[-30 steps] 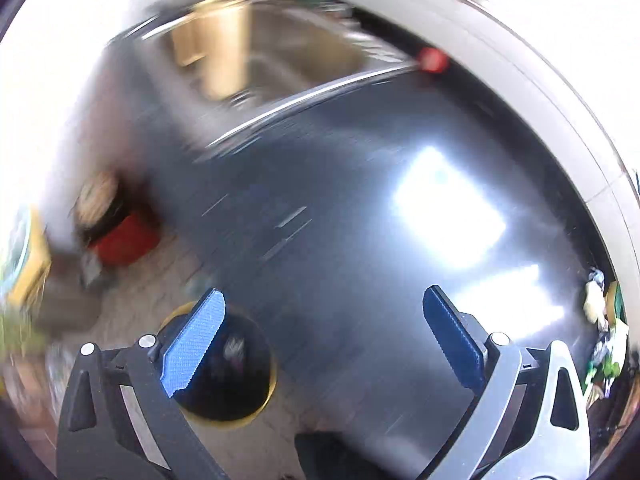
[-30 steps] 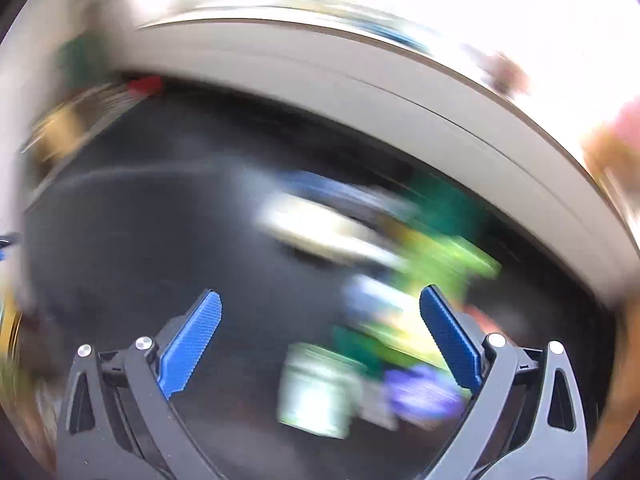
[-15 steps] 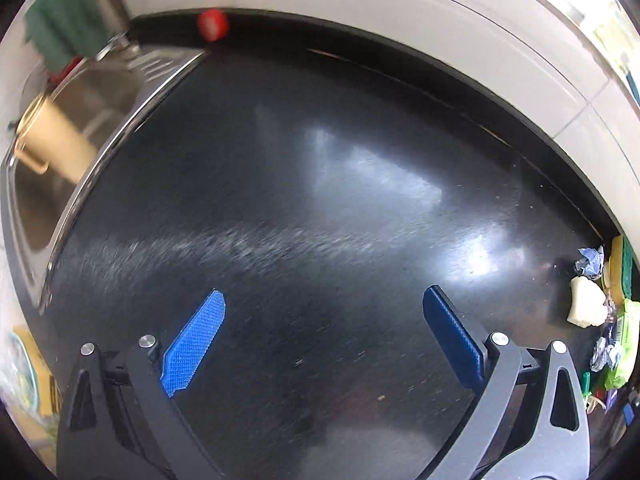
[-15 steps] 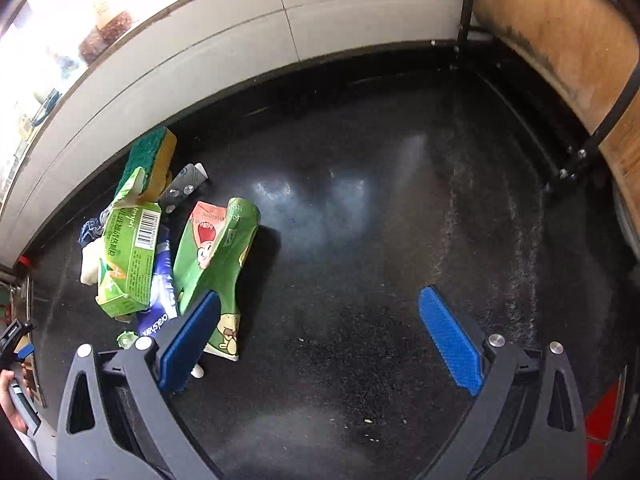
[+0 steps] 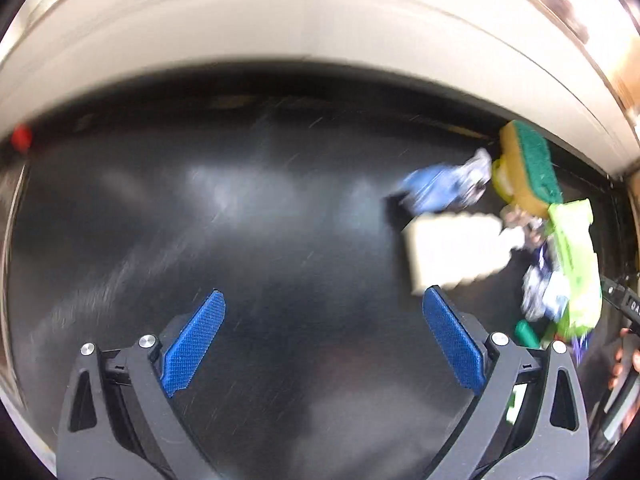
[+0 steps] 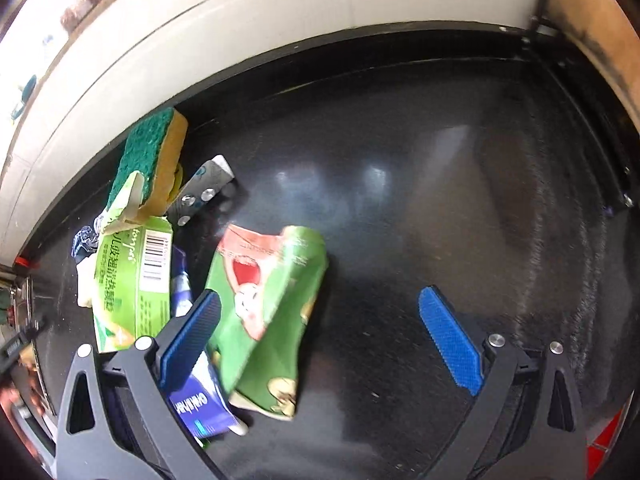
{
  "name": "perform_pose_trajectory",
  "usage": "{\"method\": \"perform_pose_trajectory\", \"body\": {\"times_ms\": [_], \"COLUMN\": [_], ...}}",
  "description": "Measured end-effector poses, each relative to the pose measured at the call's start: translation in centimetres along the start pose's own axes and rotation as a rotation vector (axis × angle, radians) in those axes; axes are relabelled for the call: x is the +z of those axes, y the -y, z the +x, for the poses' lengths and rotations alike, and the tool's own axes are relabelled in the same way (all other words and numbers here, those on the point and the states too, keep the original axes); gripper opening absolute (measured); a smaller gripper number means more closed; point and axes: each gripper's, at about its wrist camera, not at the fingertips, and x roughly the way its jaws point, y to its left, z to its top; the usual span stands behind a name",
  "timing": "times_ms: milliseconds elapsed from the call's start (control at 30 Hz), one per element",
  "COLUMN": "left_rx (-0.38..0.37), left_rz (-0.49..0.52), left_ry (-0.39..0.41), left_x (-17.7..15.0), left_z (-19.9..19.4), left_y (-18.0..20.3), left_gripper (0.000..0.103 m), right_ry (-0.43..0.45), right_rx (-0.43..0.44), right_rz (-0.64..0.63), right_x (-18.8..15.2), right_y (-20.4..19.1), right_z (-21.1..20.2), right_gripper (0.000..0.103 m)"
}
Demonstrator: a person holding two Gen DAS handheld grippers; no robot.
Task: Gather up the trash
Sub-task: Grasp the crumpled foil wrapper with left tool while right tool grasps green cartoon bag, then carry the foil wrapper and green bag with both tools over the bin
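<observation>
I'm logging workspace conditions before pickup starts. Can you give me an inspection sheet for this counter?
Surface: black counter, glossy, a few crumbs.
Job's things: green snack bag, light-green carton, blue wrapper and blister pack, piled at the counter's left in the right wrist view.
Clutter: sponge tilted against the backsplash.
Grippers: left gripper open, empty; right gripper open, empty, above the snack bag.
Cables: nothing seen.
Surroundings: pale tiled backsplash.
</observation>
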Motion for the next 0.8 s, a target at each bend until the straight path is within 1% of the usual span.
{"method": "perform_pose_trajectory", "body": {"times_ms": [100, 233, 300, 367, 400, 433, 467, 500, 533, 567, 600, 633, 667, 700, 800], "left_rx": [0.008, 0.007, 0.032, 0.059, 0.056, 0.006, 0.008, 0.001, 0.000, 0.002, 0.001, -0.033, -0.052, -0.048, -0.026], "left_rz": [0.097, 0.224, 0.271, 0.322, 0.335, 0.331, 0.335, 0.338, 0.334, 0.324, 0.299, 0.268, 0.239, 0.234, 0.212], "left_ry": [0.014, -0.017, -0.037, -0.075, -0.088, -0.080, -0.055, -0.047, -0.029, -0.011, -0.026, -0.040, -0.058, -0.060, -0.029], "left_x": [2.9, 6.1, 6.9, 7.0, 6.9, 6.6, 6.4, 6.3, 6.4, 6.6, 6.9, 7.0, 7.2, 7.3, 6.7], "left_z": [1.0, 3.7, 5.3, 7.2, 7.8, 8.1, 7.9, 7.8, 7.4, 7.0, 6.9, 6.7, 6.6, 6.4, 4.4], "left_y": [3.3, 6.4, 7.5, 8.2, 8.4, 8.2, 8.2, 8.0, 7.7, 7.5, 6.8, 6.3, 5.5, 5.0, 4.1], "left_gripper": [0.096, 0.096, 0.096, 0.096, 0.090, 0.088, 0.087, 0.077, 0.064, 0.029, 0.030, 0.030, 0.029, 0.029, 0.029], "right_ry": [-0.005, -0.018, -0.019, -0.017, -0.017, -0.026, -0.031, -0.034, -0.038, -0.036, -0.027, -0.021, -0.020, -0.011, 0.036], "right_rx": [-0.006, -0.024, -0.030, -0.019, -0.007, 0.016, 0.040, 0.075, 0.096, 0.092, 0.084, 0.085, 0.089, 0.092, 0.077], "right_rz": [-0.009, -0.003, 0.000, -0.005, -0.011, -0.025, -0.036, -0.052, -0.064, -0.085, -0.099, -0.114, -0.112, -0.112, -0.123], "right_x": [0.5, 1.3, 1.5, 1.7, 1.8, 1.8, 1.8, 1.9, 2.1, 2.3, 2.5, 2.7, 2.9, 3.2, 3.8], "right_y": [-0.6, -0.7, -0.8, -1.3, -1.7, -2.1, -2.5, -3.0, -3.3, -3.8, -4.1, -4.2, -4.0, -3.8, -3.0], "right_z": [0.6, 1.8, 2.2, 2.6, 2.9, 3.2, 3.4, 3.5, 3.7, 3.7, 3.7, 3.6, 3.5, 3.2, 1.6], "right_gripper": [0.096, 0.096, 0.096, 0.094, 0.087, 0.078, 0.074, 0.063, 0.053, 0.052, 0.045, 0.042, 0.042, 0.041, 0.041]}}
